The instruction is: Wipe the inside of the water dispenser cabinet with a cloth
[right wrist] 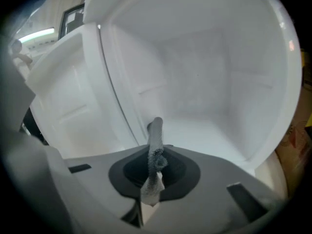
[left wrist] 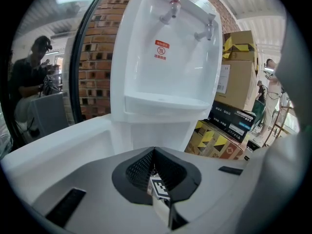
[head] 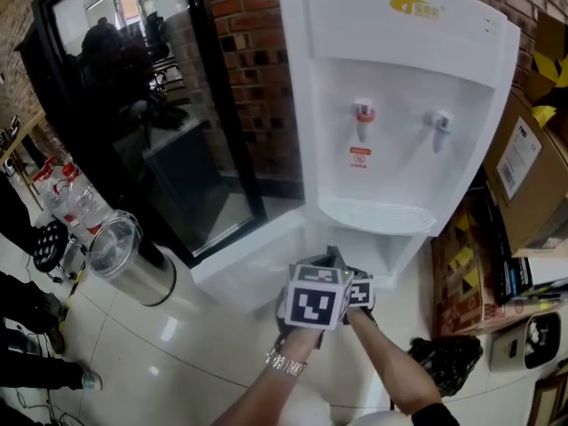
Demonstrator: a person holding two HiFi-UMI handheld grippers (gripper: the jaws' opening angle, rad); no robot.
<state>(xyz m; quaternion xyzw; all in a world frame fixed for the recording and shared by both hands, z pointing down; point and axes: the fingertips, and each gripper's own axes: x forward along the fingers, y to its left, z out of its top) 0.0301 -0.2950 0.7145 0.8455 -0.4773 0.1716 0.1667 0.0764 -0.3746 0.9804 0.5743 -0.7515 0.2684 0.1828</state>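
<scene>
The white water dispenser (head: 399,105) stands against a brick wall, its lower cabinet door (head: 253,256) swung open to the left. In the right gripper view I look straight into the white cabinet interior (right wrist: 209,82), the open door (right wrist: 63,96) at left. My right gripper (right wrist: 155,130) is shut on a twisted grey cloth (right wrist: 156,152) that pokes up past the jaws, just outside the opening. My left gripper (left wrist: 155,155) is shut with nothing in it and points up at the taps (left wrist: 171,9). In the head view both grippers, left (head: 318,287) and right (head: 362,284), sit close together before the cabinet.
A steel bin (head: 124,260) stands on the tiled floor at left, before a dark glass door (head: 133,105). Cardboard boxes (head: 532,176) are stacked at the dispenser's right, also seen in the left gripper view (left wrist: 229,130). A black bag (head: 444,362) lies on the floor.
</scene>
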